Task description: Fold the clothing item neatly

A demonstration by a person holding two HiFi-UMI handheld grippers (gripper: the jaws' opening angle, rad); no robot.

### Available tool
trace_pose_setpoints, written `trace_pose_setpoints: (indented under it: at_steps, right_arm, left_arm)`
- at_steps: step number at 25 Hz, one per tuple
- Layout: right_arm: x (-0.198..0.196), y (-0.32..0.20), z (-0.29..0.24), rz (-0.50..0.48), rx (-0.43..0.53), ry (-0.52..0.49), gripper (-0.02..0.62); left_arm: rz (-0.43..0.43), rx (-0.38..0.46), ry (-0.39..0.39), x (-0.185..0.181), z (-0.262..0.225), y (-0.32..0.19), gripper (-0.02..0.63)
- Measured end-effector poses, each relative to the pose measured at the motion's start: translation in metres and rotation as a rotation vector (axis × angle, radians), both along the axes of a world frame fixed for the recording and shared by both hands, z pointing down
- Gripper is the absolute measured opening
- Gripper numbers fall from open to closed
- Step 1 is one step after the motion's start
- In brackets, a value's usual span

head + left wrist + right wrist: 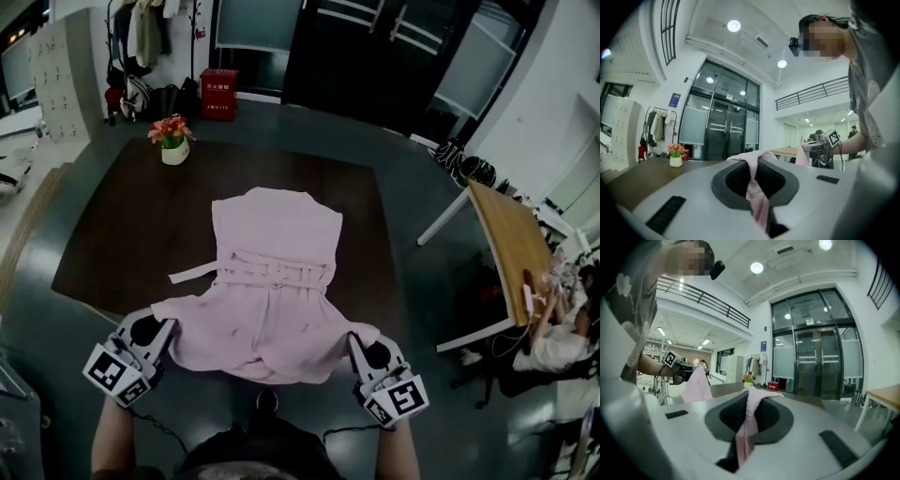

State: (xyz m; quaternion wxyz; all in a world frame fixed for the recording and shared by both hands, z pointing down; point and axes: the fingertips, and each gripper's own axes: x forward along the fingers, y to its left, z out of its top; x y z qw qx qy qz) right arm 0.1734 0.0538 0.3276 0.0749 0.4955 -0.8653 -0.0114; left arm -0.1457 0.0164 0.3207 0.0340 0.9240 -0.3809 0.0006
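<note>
A pale pink dress (272, 281) with a tied waist band lies on the dark table (112, 234); its near hem is lifted off the table. My left gripper (167, 330) is shut on the hem's left corner, and pink cloth (757, 197) is pinched between its jaws. My right gripper (358, 343) is shut on the hem's right corner, with a strip of pink cloth (747, 427) caught in the jaws. Both grippers are held up level in front of the person's body, and each shows in the other's view: the right gripper (820, 149) and the left gripper (680, 371).
A small white pot of flowers (172, 141) stands at the table's far left corner. A wooden table (511, 248) is to the right, with people seated beyond it. Glass doors, a red box (218, 94) and a coat rack lie at the back.
</note>
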Motion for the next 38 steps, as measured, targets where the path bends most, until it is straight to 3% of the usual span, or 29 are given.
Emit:
trace_pose_setpoints:
  at_steps: [5,8,12,18,26,34,38]
  right_arm:
    - [0.015,-0.089,-0.037,-0.086,0.052,0.071,0.015]
    - [0.014,-0.142,-0.05,-0.13,0.058,0.107,0.014]
    - [0.028,-0.221,-0.061,-0.118,0.001,0.075,0.012]
    - [0.086,-0.369,-0.066,0.084,-0.044,-0.022,0.012]
    - [0.167,-0.534,-0.014,0.361,-0.182,-0.176,0.012]
    - [0.231,-0.645,0.068,0.512,-0.271,-0.241,0.014]
    - [0.233,-0.673,0.122,0.544,-0.359,-0.159,0.014]
  left_arm:
    - [-0.034,0.09,-0.029,0.012,-0.051,-0.084,0.025]
    - [-0.04,0.095,-0.014,0.022,-0.066,-0.139,0.025]
    - [-0.042,0.078,-0.023,0.025,-0.075,-0.22,0.025]
    - [-0.095,0.033,-0.034,-0.008,-0.069,-0.385,0.025]
    - [-0.148,-0.144,-0.01,-0.024,0.0,-0.573,0.025]
    - [-0.277,-0.327,0.03,-0.005,0.081,-0.702,0.025]
    - [-0.28,-0.418,-0.105,0.014,0.134,-0.729,0.025]
